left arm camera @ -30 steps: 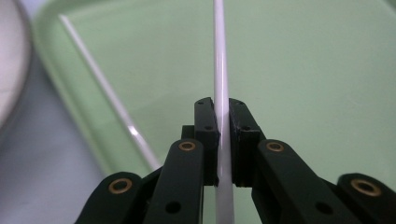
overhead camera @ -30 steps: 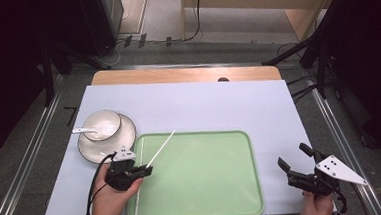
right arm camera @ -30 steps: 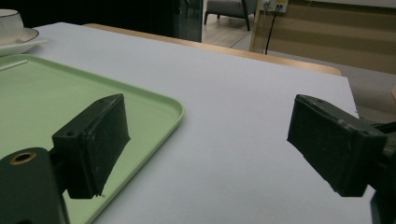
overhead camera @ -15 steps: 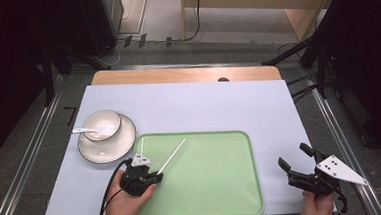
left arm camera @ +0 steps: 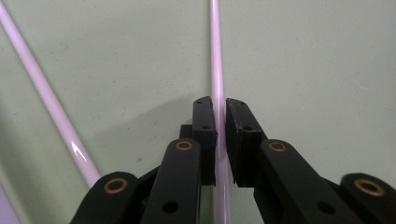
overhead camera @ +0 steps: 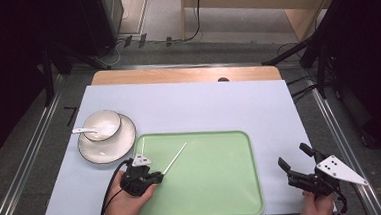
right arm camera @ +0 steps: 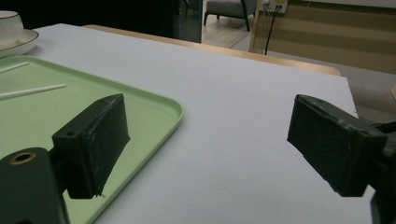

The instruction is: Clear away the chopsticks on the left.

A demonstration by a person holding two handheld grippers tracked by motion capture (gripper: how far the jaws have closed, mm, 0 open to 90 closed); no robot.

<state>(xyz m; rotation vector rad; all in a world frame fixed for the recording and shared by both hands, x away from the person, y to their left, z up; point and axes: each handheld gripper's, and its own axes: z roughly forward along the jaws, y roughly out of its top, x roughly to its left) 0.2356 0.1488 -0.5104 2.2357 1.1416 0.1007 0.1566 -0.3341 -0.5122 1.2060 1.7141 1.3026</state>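
The left gripper (left arm camera: 220,116) has its jaws pinched on a thin white chopstick (left arm camera: 215,56) lying over the green tray (overhead camera: 218,186) near its left edge. A second chopstick (left arm camera: 44,93) lies just beside it. The right gripper (overhead camera: 298,167) hangs with jaws wide apart off the tray's right edge. A bowl (overhead camera: 102,125) on a saucer (overhead camera: 97,154) sits by the tray's far left corner.

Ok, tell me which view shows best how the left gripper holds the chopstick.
The left gripper view: the chopstick runs straight between the left gripper's nearly closed jaws over the green tray. The high view shows the gripper and stick small, with the contact unreadable. The right gripper view shows two sticks' far ends on the tray.
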